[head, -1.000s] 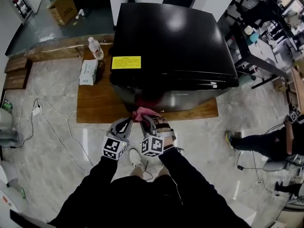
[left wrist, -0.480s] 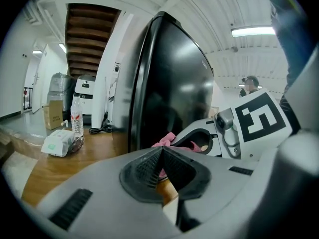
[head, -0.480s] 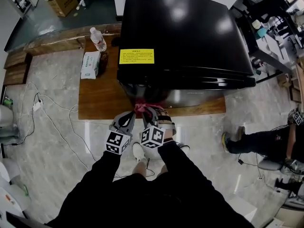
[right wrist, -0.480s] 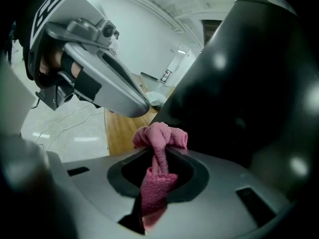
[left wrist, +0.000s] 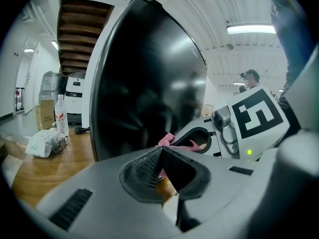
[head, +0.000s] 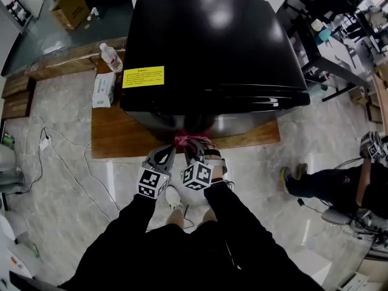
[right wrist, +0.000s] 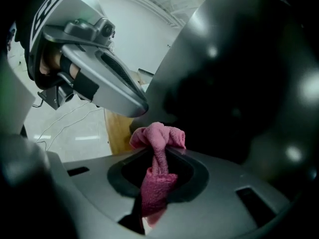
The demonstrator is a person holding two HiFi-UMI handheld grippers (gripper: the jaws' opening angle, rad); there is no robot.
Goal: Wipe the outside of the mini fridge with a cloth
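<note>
Presently the pink cloth [right wrist: 158, 136] is clamped in the right tool [head: 196, 148], low at the front of the mini fridge [head: 218, 47]; the left tool [head: 164, 156] is closed on nothing. A sideways wiping stroke seems called for.

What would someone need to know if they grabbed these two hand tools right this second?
Right gripper: shut on the pink cloth, which bunches out past the jaw tips at the lower front of the black mini fridge.
Left gripper: shut, empty, close beside the right one.
The fridge stands on a low wooden table, with a water bottle and tissue pack to its left.
Done: no telling which faces are wiped.
Left: probably front, sides and top.
</note>
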